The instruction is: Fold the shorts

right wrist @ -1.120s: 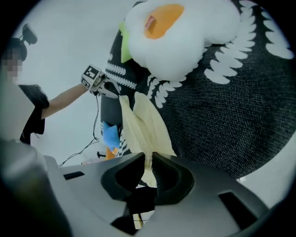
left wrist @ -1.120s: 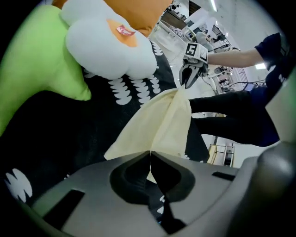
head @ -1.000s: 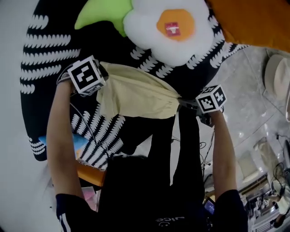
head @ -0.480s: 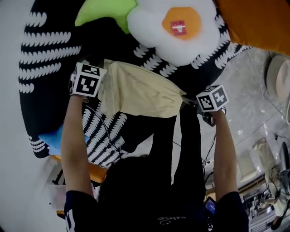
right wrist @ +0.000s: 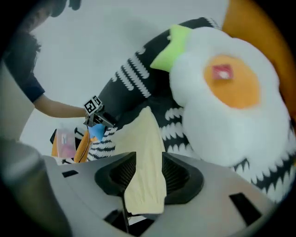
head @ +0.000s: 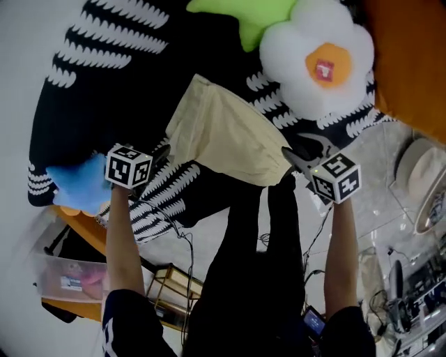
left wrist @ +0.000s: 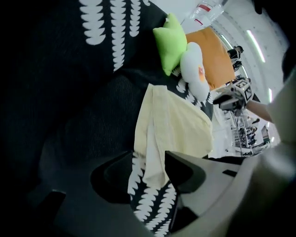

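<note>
The pale yellow shorts (head: pixel 226 139) lie folded and slanted on the black-and-white patterned cover (head: pixel 104 90). My left gripper (head: pixel 162 152) is at their lower left corner. In the left gripper view its jaws have just been opening; my left gripper (left wrist: pixel 150 172) stands open with the shorts' (left wrist: pixel 175 125) corner loose in the gap. My right gripper (head: pixel 293 157) is at the shorts' right corner. Its jaws have also just been opening, and my right gripper (right wrist: pixel 149 178) is open with a strip of the shorts (right wrist: pixel 145 152) draped between the pads.
A white flower pillow with an orange centre (head: pixel 317 66), a green pillow (head: pixel 251 14) and an orange cushion (head: pixel 411 63) lie beyond the shorts. A blue plush (head: pixel 73 185) sits at the cover's left edge. A clear box (head: pixel 66 279) and cables are on the floor below.
Both grippers have let go of the shorts, which now rest slanted on the cover. The left gripper has drawn down and left off the corner; the right one has lifted slightly.
</note>
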Demonstrator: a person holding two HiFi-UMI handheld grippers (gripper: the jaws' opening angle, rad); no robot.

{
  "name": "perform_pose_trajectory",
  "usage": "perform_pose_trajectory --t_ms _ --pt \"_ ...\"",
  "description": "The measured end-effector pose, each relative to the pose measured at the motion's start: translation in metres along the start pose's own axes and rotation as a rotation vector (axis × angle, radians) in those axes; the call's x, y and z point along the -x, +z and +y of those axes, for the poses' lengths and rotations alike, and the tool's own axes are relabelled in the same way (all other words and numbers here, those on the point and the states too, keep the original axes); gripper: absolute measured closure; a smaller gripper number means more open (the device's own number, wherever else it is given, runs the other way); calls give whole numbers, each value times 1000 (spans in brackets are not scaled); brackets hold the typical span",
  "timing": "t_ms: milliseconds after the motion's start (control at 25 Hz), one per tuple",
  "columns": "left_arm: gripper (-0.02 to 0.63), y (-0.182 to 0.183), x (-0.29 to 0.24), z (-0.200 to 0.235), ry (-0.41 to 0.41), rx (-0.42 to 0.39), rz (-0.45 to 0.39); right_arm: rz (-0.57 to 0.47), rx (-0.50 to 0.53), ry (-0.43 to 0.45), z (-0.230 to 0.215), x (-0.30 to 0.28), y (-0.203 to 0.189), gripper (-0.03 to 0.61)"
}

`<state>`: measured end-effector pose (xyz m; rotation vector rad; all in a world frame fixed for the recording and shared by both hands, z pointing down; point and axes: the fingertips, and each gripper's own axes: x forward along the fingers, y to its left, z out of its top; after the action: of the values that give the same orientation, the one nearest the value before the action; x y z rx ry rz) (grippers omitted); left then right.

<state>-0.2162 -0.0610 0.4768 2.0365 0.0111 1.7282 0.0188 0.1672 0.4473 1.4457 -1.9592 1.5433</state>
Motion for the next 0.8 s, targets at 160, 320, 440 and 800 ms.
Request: perform_pose_trajectory --t_ms 160,320,440,800 --pt "388 -61 -15 -24 -52 8 25 45 235 67 32 -46 76 400" --pt "371 -86 -29 -29 40 -122 23 78 324 86 48 -98 134 430" --pt "373 -83 -37 -10 138 -61 -73 144 392 45 45 -140 155 454" --pt "484 -72 -52 22 116 57 -73 342 607 59 32 -218 152 491"
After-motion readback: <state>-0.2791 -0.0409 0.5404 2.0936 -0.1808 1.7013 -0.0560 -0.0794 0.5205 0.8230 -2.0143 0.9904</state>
